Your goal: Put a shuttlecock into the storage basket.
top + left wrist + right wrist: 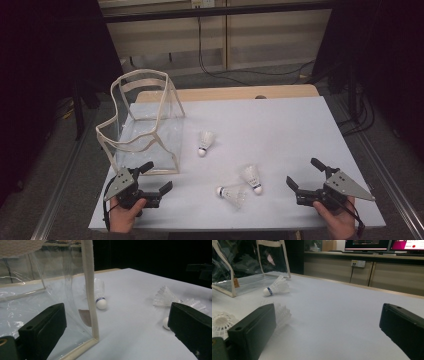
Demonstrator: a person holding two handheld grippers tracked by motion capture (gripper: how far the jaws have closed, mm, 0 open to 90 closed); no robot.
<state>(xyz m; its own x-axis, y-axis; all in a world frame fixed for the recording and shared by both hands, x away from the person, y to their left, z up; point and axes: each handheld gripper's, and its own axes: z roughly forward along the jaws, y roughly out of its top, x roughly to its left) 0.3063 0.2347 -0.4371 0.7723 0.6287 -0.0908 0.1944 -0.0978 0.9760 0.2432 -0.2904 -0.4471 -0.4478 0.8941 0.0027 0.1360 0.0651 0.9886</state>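
Left gripper (154, 178): mine, open, empty, beside the bag (150, 115) to steady it.
Right gripper (305, 174): open, empty, facing shuttlecocks (251, 176) to pick one.

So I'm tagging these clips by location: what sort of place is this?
Probably an office or lab workroom: lit monitors on a long counter, a wall socket with cables, and a covered table with shuttlecocks laid out.

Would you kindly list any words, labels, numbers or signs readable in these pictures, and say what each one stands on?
None can be read.
Brown tag inside the clear bag: too blurred to tell any print.
Blue band on the shuttlecock: no lettering shows.
Monitor screens behind the table: too small and blurred.
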